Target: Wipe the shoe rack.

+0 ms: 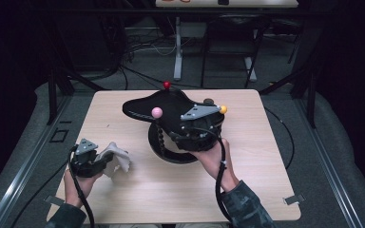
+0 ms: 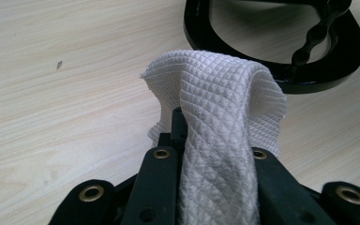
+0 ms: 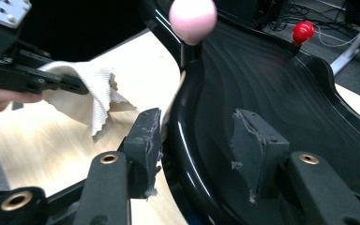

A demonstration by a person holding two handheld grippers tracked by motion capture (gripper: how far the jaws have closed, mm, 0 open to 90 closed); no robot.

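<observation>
While the left gripper (image 1: 105, 162) is clamping a white waffle-weave cloth (image 2: 215, 136) near the table's (image 1: 138, 199) left front edge (bare wood all around it), the right gripper (image 3: 199, 152) is straddling the rim of a glossy black curved saddle-like shell (image 3: 281, 98) mid-table, jaws slightly parted, left pad off it. Its pale lettering is unreadable.

Overhead camera faces forward-down; both claw cameras sit close, sharing the cloth (image 2: 215, 122).
</observation>
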